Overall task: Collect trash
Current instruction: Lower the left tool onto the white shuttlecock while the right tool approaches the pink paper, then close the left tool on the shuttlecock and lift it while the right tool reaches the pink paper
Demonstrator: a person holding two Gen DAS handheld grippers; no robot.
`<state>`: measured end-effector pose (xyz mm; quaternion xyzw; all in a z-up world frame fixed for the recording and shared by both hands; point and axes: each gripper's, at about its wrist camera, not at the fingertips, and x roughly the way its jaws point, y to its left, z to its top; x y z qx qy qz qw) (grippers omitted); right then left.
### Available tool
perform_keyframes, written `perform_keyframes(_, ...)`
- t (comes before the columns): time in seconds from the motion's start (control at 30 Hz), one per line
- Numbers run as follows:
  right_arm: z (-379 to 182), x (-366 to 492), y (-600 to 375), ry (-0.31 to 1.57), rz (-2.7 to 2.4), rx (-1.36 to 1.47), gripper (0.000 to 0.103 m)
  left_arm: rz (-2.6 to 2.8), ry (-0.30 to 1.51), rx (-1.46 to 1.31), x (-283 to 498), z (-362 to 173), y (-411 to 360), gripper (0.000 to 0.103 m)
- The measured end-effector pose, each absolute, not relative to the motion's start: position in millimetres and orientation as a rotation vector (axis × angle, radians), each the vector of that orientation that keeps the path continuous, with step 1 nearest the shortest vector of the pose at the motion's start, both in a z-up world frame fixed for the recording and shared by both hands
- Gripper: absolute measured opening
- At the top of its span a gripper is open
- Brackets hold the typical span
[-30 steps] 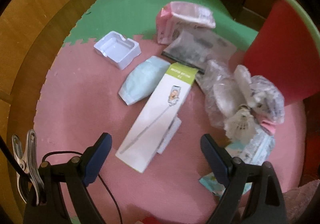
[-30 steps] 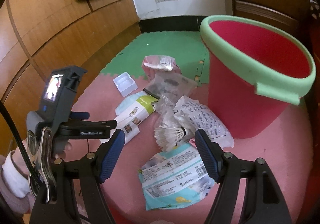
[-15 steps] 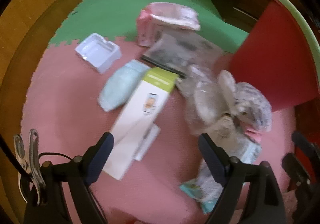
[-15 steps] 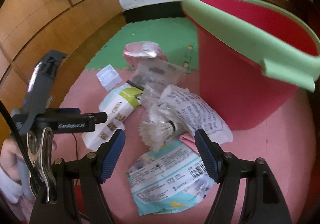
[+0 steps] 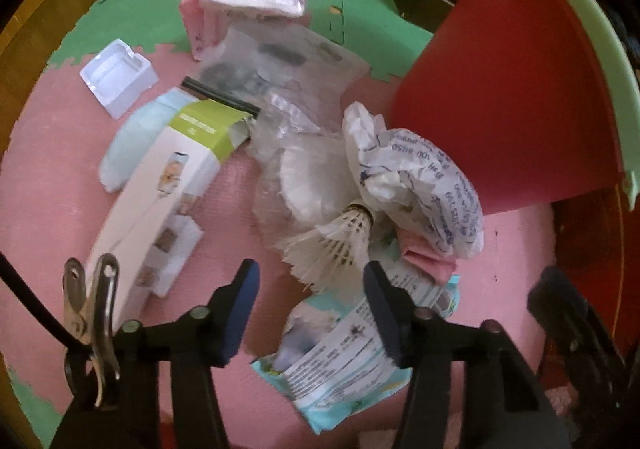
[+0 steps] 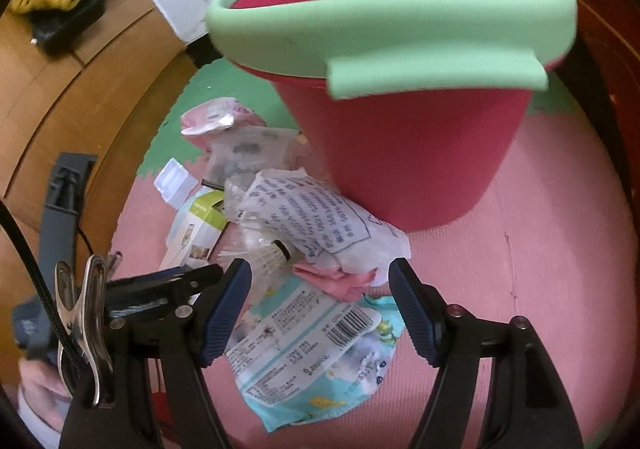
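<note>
Your left gripper [image 5: 310, 291], jaws just narrowed but still apart with nothing pressed between them, hangs low in the frame over the shuttlecock [image 5: 338, 239] and blue printed wrapper [image 5: 348, 361], with the crumpled printed paper [image 5: 416, 185] and red bucket [image 5: 504, 97] at right.

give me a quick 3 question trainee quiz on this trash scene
1. True or false: the bucket stands upright on the mat.
2. What lies nearest the left gripper: A) tray B) shuttlecock C) pink pack?
3. What colour is the bucket's rim?

Key:
1. True.
2. B; the shuttlecock's feathers lie just ahead of the open fingers, which have just been closing with nothing pinched.
3. Green.
</note>
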<state>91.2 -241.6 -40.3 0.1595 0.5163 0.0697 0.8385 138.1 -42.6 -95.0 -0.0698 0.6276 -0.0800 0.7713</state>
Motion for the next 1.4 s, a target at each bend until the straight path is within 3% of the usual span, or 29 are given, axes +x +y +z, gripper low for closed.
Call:
perform_keyframes(0.5,-54.1,92.9,-248.2,1.140,0.150,0.414,0.073,-0.175,1.359,-0.319,162.1,-146.8,-63.3,0.052)
perform_keyframes(0.67,-56.4,94.3,-252.0,1.145,0.138,0.430,0.073,-0.168,1.364,-0.301,167.9,-162.2,-70.0,0.039)
perform_keyframes(0.83,-59.0,95.8,-251.6,1.152,0.135,0.427,0.073,-0.177,1.334,-0.290,170.1,-159.1,-68.5,0.016)
perform_keyframes(1.03,-65.0,96.4,-249.3,1.160,0.124,0.396,0.073,-0.166,1.339,-0.314,168.8,-150.3,-53.5,0.009)
perform_keyframes(1.4,-74.9,97.3,-245.8,1.188,0.122,0.380,0.073,-0.163,1.334,-0.294,148.7,-96.6,-26.0,0.007)
